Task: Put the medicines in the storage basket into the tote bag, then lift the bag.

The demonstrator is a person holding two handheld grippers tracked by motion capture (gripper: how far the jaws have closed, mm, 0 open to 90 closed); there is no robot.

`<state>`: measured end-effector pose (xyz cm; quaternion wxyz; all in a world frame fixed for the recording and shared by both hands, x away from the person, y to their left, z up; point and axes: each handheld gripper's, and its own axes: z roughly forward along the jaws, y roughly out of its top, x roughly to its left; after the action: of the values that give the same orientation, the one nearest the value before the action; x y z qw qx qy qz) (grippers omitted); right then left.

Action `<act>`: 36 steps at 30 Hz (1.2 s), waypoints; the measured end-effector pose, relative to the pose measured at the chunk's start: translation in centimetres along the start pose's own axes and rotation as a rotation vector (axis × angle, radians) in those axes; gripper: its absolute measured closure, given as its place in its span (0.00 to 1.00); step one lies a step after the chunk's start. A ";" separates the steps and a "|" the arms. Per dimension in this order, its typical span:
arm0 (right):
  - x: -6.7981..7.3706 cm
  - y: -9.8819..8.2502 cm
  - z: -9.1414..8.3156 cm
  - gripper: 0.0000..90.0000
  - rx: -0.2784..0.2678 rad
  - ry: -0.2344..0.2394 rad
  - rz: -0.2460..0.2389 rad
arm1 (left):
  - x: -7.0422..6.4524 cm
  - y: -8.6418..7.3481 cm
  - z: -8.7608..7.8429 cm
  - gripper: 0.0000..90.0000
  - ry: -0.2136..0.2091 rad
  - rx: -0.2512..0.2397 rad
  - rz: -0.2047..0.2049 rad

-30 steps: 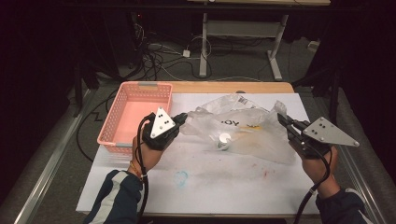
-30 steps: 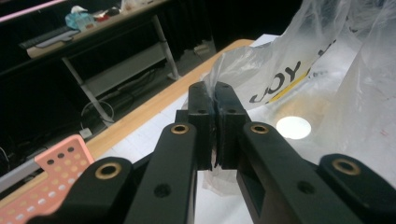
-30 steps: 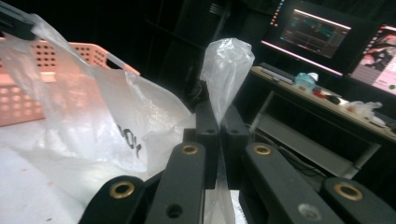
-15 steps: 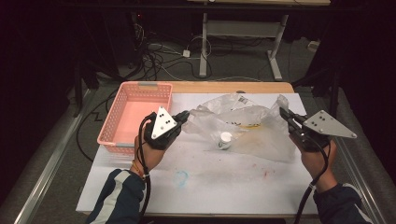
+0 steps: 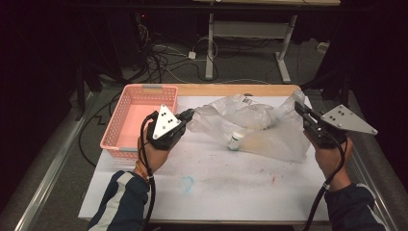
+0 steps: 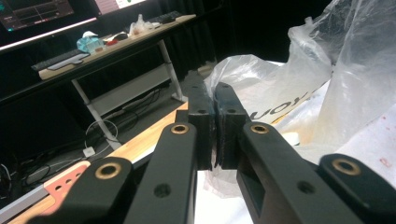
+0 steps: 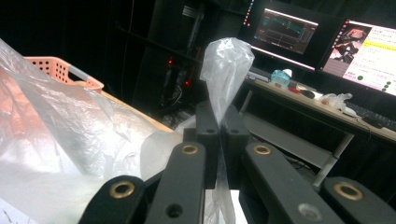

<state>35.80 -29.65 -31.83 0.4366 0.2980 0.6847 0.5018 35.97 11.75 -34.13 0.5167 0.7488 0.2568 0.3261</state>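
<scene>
Little has shifted since the earlier frames: both hands stay nearly where they were, the crinkled clear plastic bag [image 5: 260,127] stretched between them over the white table cover [image 5: 216,183]. Left gripper [image 5: 188,114] pinches the bag's left edge with jaws closed; right gripper [image 5: 299,109] has its jaws closed on the right corner, film bunching above the pads. Thin, limp and slippery, the bag likely tears if yanked, so gathered edges make the best hold. A small white-capped bottle [image 5: 235,141] lies inside; the pink plastic basket [image 5: 126,126] sits left.
</scene>
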 end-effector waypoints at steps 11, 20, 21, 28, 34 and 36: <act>0.2 0.3 0.8 1.00 0.002 0.014 0.001 | -0.9 1.2 0.5 0.94 -0.025 -0.039 0.039; 0.6 0.9 1.5 1.00 -0.007 0.016 -0.002 | -0.4 1.7 1.6 0.94 -0.029 -0.044 0.000; 0.6 1.0 1.7 1.00 -0.007 0.017 0.003 | -0.5 1.9 1.8 0.94 -0.025 -0.050 -0.005; 0.2 2.7 2.8 1.00 -0.044 0.000 0.009 | -0.9 4.6 3.1 0.95 -0.002 -0.153 -0.008; 0.3 3.9 2.9 1.00 -0.086 -0.014 0.013 | -1.2 6.3 3.2 0.95 0.023 -0.218 -0.016; 0.4 4.4 2.7 1.00 -0.100 -0.010 0.014 | -1.3 6.8 3.0 0.95 0.026 -0.240 -0.017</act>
<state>37.93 -26.73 -28.08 0.4508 0.2831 0.6545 0.5369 37.69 6.68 -28.81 0.6020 0.6750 0.2291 0.3599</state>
